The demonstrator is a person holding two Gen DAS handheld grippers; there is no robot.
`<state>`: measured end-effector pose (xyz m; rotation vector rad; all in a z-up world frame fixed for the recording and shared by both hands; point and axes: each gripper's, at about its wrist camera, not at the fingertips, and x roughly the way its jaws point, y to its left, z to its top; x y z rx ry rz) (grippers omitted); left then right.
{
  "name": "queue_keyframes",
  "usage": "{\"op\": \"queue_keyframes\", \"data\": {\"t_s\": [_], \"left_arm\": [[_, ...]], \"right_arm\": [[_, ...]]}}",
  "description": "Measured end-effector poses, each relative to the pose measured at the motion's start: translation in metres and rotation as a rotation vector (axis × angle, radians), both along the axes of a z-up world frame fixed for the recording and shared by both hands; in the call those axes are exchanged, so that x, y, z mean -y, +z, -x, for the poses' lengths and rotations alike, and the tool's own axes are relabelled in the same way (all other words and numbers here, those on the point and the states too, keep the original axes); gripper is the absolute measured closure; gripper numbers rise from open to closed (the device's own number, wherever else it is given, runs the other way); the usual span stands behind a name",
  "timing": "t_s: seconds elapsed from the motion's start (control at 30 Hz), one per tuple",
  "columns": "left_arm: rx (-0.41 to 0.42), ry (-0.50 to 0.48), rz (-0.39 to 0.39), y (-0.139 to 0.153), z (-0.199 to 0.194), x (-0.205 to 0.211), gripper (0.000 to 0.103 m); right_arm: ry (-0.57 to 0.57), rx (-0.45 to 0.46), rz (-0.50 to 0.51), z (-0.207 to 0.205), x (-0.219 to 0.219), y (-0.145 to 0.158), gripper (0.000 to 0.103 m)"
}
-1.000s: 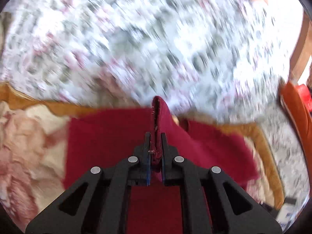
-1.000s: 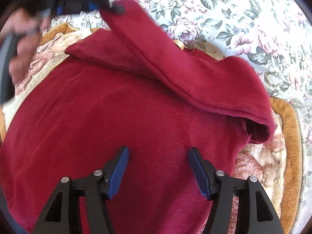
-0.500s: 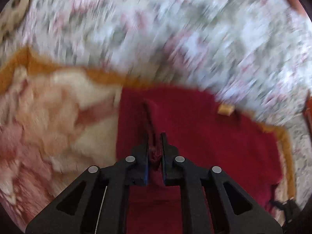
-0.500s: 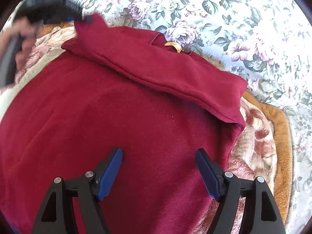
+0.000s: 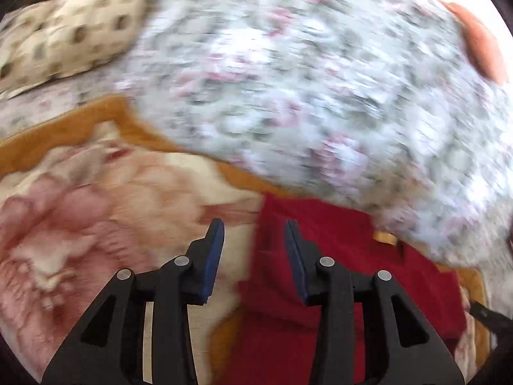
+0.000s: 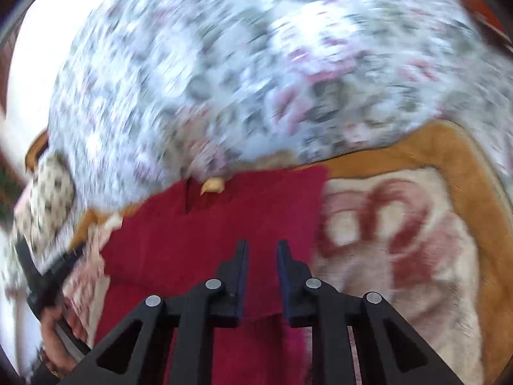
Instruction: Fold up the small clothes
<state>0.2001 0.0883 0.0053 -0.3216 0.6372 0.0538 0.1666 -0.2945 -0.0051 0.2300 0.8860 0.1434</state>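
- The red sweater (image 5: pixel 336 256) is soft and fuzzy, dark red all over, and lies flat on a fluffy blanket (image 5: pixel 105 211).
- In the right wrist view the red sweater (image 6: pixel 208 234) fills the middle and the 7 o'clock part of the picture. Its top edge is straight and its right side ends in a neat, straight edge.
- A small tan tag (image 6: pixel 212 186) sits at the neck, at about 12 o'clock on the sweater. In the left wrist view the tag (image 5: pixel 386 236) is at about 3 o'clock.
- The blanket is cream with pink shapes and has an orange border (image 6: pixel 449 160).
- Past the blanket, the flowered bed cover (image 5: pixel 304 80) looks blurry.
- A spotted pillow (image 5: pixel 64 35) is at 10 o'clock in the left wrist view.
- The left gripper (image 5: pixel 255 253) has its jaws wide apart and holds nothing. It sits over the sweater's left edge.
- The right gripper (image 6: pixel 262 263) has its jaws a little apart, with red cloth seen in the gap. I cannot tell if it grips the cloth.
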Motion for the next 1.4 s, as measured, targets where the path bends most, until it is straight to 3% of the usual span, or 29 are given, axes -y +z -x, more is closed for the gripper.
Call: {"op": "queue_keyframes", "data": {"t_s": [0.1, 0.17, 0.23, 0.4, 0.5, 0.6, 0.63, 0.7, 0.77, 0.8, 0.9, 1.03, 1.17, 1.27, 1.33, 1.4], "left_arm": [[-0.103, -0.215, 0.051, -0.017, -0.034, 0.031, 0.066], [-0.152, -0.243, 0.051, -0.030, -0.044, 0.039, 0.066], [-0.206, -0.230, 0.051, -0.045, -0.049, 0.039, 0.066], [-0.171, -0.252, 0.115, -0.055, -0.036, 0.032, 0.066], [-0.133, -0.259, 0.223, -0.061, -0.032, 0.021, 0.066], [-0.114, -0.263, 0.311, -0.066, -0.032, 0.012, 0.066], [-0.114, -0.263, 0.308, -0.066, -0.032, 0.013, 0.066], [-0.115, -0.262, 0.289, -0.064, -0.032, 0.017, 0.066], [-0.114, -0.261, 0.280, -0.064, -0.032, 0.018, 0.066], [-0.114, -0.262, 0.277, -0.064, -0.032, 0.019, 0.066], [-0.114, -0.264, 0.289, -0.065, -0.032, 0.017, 0.066], [-0.112, -0.270, 0.295, -0.066, -0.034, 0.016, 0.066], [-0.110, -0.271, 0.281, -0.066, -0.034, 0.017, 0.066], [-0.107, -0.273, 0.284, -0.067, -0.034, 0.017, 0.066], [-0.104, -0.274, 0.282, -0.067, -0.034, 0.018, 0.066], [-0.101, -0.274, 0.284, -0.067, -0.035, 0.017, 0.066]], "right_arm": [[0.001, -0.059, 0.087, -0.007, -0.004, -0.018, 0.088], [-0.029, -0.132, 0.099, -0.009, 0.010, -0.039, 0.088], [-0.017, -0.119, 0.084, -0.008, 0.022, -0.047, 0.089], [0.008, -0.121, 0.102, -0.007, 0.019, -0.048, 0.089], [-0.043, -0.131, 0.090, -0.014, 0.022, -0.041, 0.089], [-0.097, 0.008, 0.097, -0.016, 0.025, -0.015, 0.087], [-0.088, 0.041, 0.093, -0.019, 0.022, -0.012, 0.087], [-0.047, -0.021, 0.094, -0.033, 0.016, -0.030, 0.087], [-0.072, -0.105, 0.127, -0.039, 0.018, -0.055, 0.087], [-0.089, -0.071, 0.113, -0.038, 0.022, -0.055, 0.086], [-0.175, -0.094, 0.071, -0.041, 0.036, -0.053, 0.081], [-0.223, 0.047, 0.067, -0.044, 0.038, -0.028, 0.081], [-0.159, 0.079, 0.069, -0.064, 0.021, -0.032, 0.081], [-0.153, -0.089, 0.136, -0.083, 0.024, -0.068, 0.081], [-0.173, -0.056, 0.057, -0.077, 0.038, -0.066, 0.083], [-0.224, -0.067, 0.062, -0.074, 0.045, -0.059, 0.083]]}}
